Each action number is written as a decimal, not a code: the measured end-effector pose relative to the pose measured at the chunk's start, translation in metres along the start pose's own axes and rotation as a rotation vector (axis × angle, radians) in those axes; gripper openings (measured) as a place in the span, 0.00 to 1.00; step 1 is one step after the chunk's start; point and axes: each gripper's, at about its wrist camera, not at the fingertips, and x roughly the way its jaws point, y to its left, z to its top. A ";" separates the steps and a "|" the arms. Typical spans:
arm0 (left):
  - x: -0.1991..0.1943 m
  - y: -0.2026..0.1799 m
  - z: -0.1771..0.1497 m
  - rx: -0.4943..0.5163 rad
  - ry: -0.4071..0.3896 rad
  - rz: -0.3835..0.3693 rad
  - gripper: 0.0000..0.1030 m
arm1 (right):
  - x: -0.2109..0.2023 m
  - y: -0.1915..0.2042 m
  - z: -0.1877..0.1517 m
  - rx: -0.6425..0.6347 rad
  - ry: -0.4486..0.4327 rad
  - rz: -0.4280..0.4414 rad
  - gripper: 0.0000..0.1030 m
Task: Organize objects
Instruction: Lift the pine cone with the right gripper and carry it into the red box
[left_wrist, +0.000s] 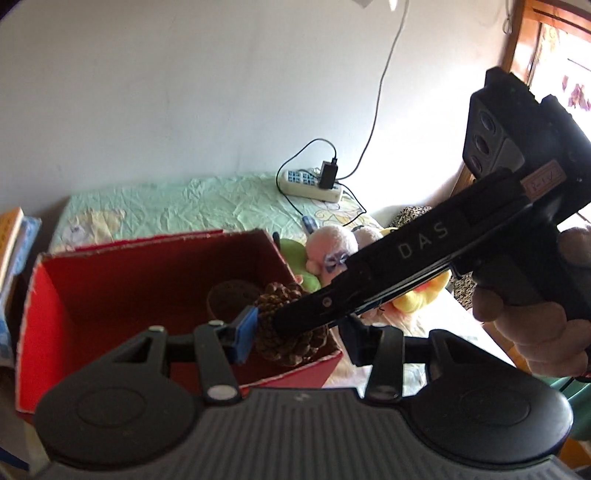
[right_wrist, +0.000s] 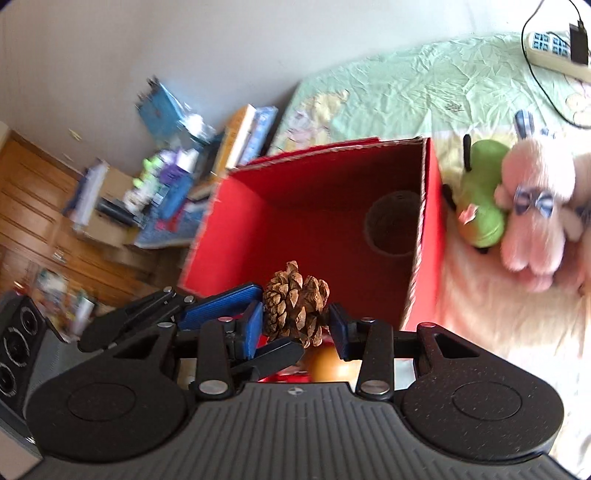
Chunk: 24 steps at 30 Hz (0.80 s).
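Observation:
A brown pine cone (right_wrist: 295, 302) hangs above the near edge of an open red cardboard box (right_wrist: 314, 206). My right gripper (right_wrist: 295, 326) is shut on it, a blue pad pressing each side. My left gripper (right_wrist: 277, 321) comes in from the left and pinches the same cone top and bottom. In the left wrist view the cone (left_wrist: 295, 325) sits against the left gripper's (left_wrist: 299, 332) blue pad. The right gripper's black finger (left_wrist: 332, 302) crosses over the cone and hides the other pad. A hand (left_wrist: 535, 325) holds the right gripper's handle.
A brown round pot (right_wrist: 393, 229) lies inside the box. A green plush (right_wrist: 484, 206) and a pink plush (right_wrist: 532, 206) lie right of the box on the bed (right_wrist: 406, 85). A power strip (left_wrist: 310, 182) sits by the wall. Books (right_wrist: 243, 133) are stacked at the left.

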 end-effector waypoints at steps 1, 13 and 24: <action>0.008 0.005 -0.003 -0.019 0.009 -0.012 0.45 | 0.006 -0.001 0.004 -0.012 0.022 -0.027 0.41; 0.052 0.062 -0.033 -0.189 0.141 -0.191 0.44 | 0.087 0.024 0.036 -0.167 0.328 -0.342 0.41; 0.070 0.065 -0.033 -0.153 0.212 -0.297 0.44 | 0.144 0.036 0.030 -0.218 0.498 -0.514 0.40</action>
